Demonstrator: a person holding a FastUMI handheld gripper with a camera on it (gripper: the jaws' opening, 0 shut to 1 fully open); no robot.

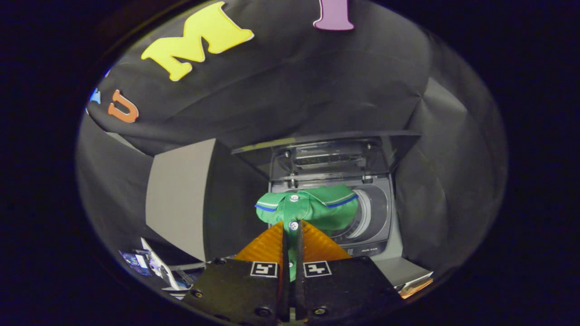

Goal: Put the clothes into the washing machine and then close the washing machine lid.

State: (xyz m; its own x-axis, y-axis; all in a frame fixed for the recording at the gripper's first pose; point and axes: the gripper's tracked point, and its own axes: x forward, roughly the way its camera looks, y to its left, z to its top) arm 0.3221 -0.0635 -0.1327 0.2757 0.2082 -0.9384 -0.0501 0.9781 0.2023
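A small green polo shirt [312, 209] with a striped collar and white buttons hangs from my gripper [292, 226], whose two fingers are shut on its placket. The shirt is held up in the air, just in front of and above the top-loading washing machine [383, 213]. The machine's lid [326, 151] stands raised at the back, and its round drum opening [362, 217] shows partly behind the shirt. The rest of the drum is hidden by the shirt and my fingers.
A grey box-shaped panel [181, 199] stands left of the washing machine. Some printed papers or packets [152, 267] lie low on the left. Black cloth walls close in behind and to the right of the machine.
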